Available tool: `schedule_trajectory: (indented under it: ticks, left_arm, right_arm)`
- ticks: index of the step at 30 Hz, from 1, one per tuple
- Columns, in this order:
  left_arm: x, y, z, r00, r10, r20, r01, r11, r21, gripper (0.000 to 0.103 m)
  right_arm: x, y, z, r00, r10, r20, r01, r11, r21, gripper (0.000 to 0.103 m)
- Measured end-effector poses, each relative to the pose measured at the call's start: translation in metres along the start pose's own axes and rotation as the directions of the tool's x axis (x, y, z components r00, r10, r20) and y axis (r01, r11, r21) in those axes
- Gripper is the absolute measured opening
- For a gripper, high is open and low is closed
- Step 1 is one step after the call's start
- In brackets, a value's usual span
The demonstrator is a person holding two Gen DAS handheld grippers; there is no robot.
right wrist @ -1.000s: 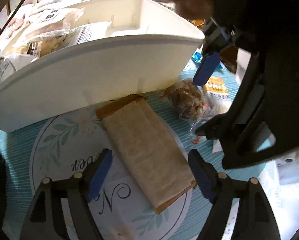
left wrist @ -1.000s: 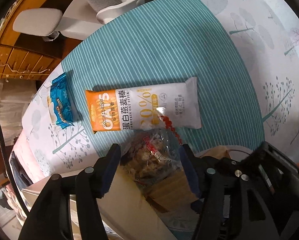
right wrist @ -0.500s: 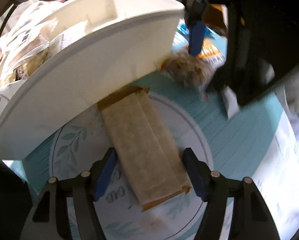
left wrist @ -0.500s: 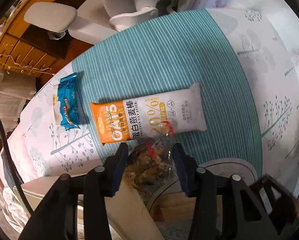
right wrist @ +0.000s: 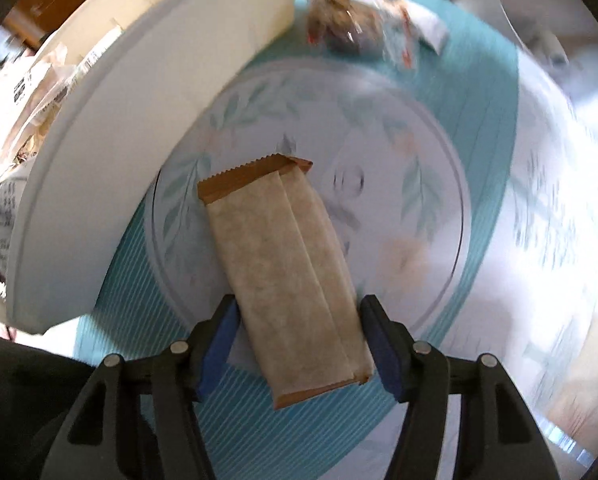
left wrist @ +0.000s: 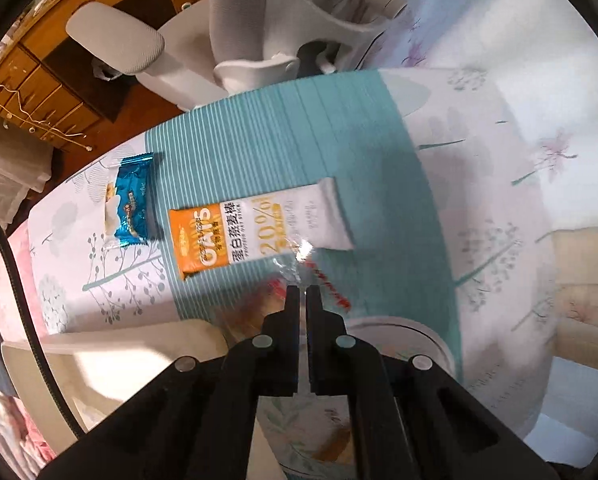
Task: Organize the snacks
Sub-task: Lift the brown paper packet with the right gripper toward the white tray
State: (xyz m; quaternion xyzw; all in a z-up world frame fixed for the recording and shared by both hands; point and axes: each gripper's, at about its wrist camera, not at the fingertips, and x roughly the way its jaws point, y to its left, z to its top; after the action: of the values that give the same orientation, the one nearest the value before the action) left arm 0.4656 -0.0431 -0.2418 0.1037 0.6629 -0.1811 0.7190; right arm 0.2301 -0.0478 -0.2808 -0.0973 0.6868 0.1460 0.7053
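The left hand-held gripper (left wrist: 303, 294) pinches only the crinkly film edge of the clear nut-snack bag (left wrist: 299, 256), lifted just above the worktop (left wrist: 259, 132); that thin hold could slip; the right hand-held gripper (right wrist: 299, 330), its jaws just closing, straddles the brown paper-wrapped bar (right wrist: 283, 256) on the round leaf-print mat (right wrist: 379, 168), not visibly pressing; askew, it may pivot.

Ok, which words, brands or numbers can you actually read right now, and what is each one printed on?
"OATS": orange end of the oat bar wrapper.
"20%": its white part.
"蛋白燕麦棒": black characters on the same wrapper; small English line beneath too blurred.
Blue snack packet: logo unreadable.
Packets in the white bin: print blurred.
Brown sachet: no text.
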Motion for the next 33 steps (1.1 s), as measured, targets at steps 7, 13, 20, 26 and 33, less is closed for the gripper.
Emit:
schedule_trajectory:
  ticks: [7, 13, 20, 26, 33]
  left_arm:
    - [-0.046, 0.002, -0.027, 0.995, -0.077, 0.063, 0.077, 0.997, -0.009, 0.001]
    - [-0.061, -0.009, -0.034, 0.997, -0.01, 0.073, 0.004, 0.997, 0.083, 0.019]
    - [-0.023, -0.031, -0.029, 0.989, 0.146, 0.02, -0.147, 0.958, 0.247, 0.046]
    - [0.011, -0.04, -0.025, 0.969, 0.247, -0.021, -0.226, 0.913, 0.34, 0.066]
    - [0.037, -0.051, -0.019, 0.954, 0.295, -0.056, -0.252, 0.889, 0.381, 0.072]
  right_arm:
    - [0.0, -0.001, -0.043, 0.984, 0.167, -0.053, -0.153, 0.965, 0.214, 0.061]
    - [-0.007, -0.004, -0.083, 0.955, 0.295, -0.012, -0.269, 0.886, 0.378, 0.061]
    - [-0.028, -0.023, -0.118, 0.94, 0.334, 0.075, -0.328, 0.817, 0.475, 0.059]
    - [-0.049, -0.047, -0.143, 0.933, 0.34, 0.118, -0.35, 0.781, 0.518, 0.058]
    - [-0.046, -0.079, -0.157, 0.887, 0.411, 0.212, -0.452, 0.676, 0.581, 0.057]
